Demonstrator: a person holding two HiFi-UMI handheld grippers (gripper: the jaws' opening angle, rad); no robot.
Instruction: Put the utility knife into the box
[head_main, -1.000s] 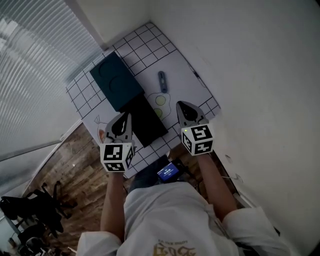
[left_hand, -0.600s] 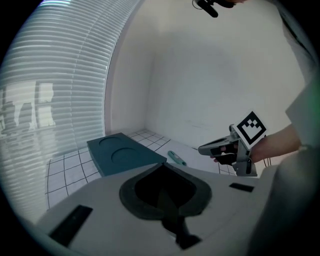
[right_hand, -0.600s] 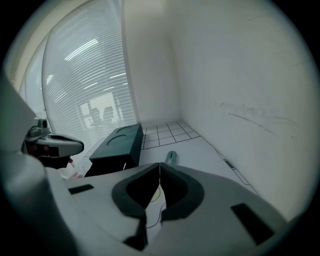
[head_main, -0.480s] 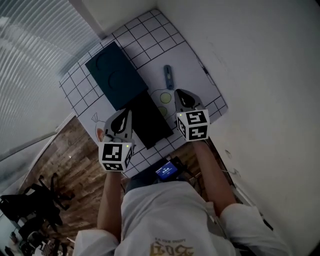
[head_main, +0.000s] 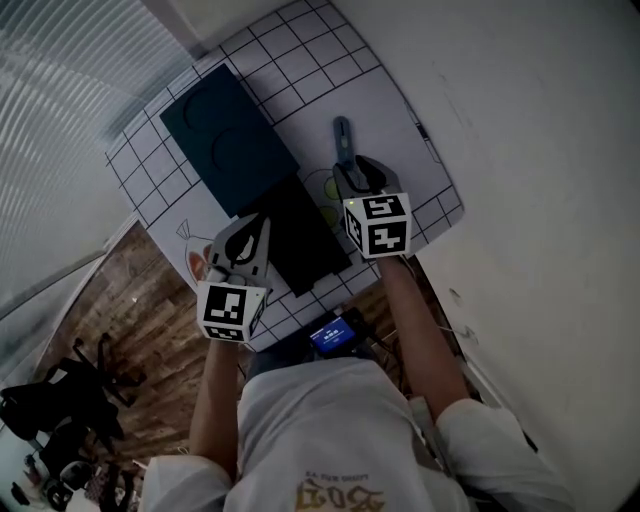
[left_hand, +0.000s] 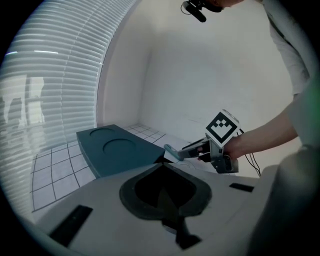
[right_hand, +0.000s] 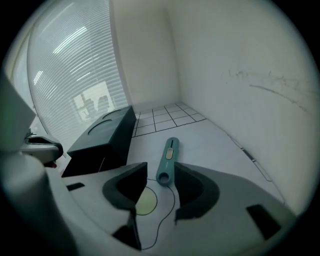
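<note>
So far nothing is done: the knife (right_hand: 167, 160) lies beside the box (head_main: 225, 140), its end between the just-opened jaws of the right gripper (right_hand: 159, 175), not grasped; the left gripper (left_hand: 164, 170) is clenched, empty.

You're looking down on a white tabletop (head_main: 300, 55) that is showing a black grid and line drawings with a yellow-green disc (right_hand: 145, 202). Window blinds (head_main: 60, 90) are hanging along its left side. A wood floor (head_main: 130, 300) is showing below, where black chairs (head_main: 55, 400) are standing. A small blue screen (head_main: 333, 338) is glowing by the tabletop's near edge.
</note>
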